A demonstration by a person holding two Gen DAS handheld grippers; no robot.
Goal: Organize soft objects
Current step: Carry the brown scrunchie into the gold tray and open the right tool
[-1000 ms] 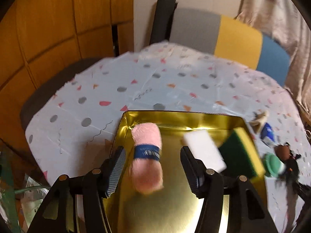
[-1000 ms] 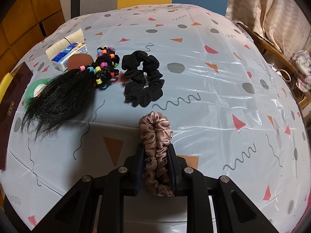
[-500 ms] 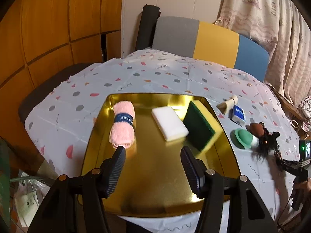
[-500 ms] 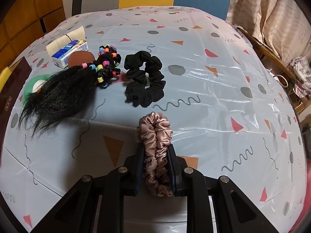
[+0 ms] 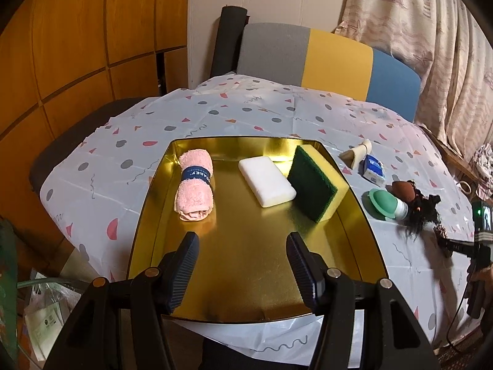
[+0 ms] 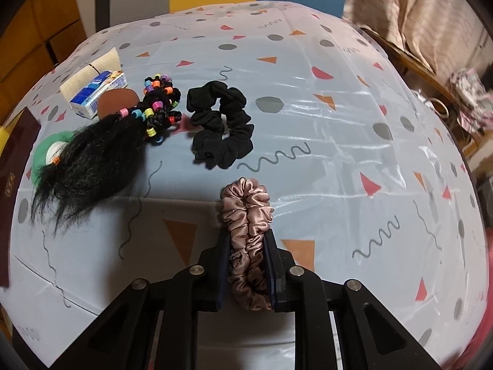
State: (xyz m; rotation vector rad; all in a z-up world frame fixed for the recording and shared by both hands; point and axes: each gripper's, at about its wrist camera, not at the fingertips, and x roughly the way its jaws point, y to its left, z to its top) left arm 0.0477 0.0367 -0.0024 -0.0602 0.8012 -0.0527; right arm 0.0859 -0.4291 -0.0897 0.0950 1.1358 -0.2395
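Meanwhile, right hand-held gripper [image 6: 248, 265] pinches a ruffled satin scrunchie [image 6: 248, 237]; left hand-held gripper [image 5: 242, 260] gapes, empty.

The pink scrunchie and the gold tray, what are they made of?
The pink scrunchie looks like satin: smooth, glossy folds catch the light. The gold tray looks like polished metal or foil-coated card, mirror-shiny, reflecting the sponge; which one, I cannot tell.

Left claw [image 5: 242, 257] gapes; right claw [image 6: 248, 265] clamped tight.
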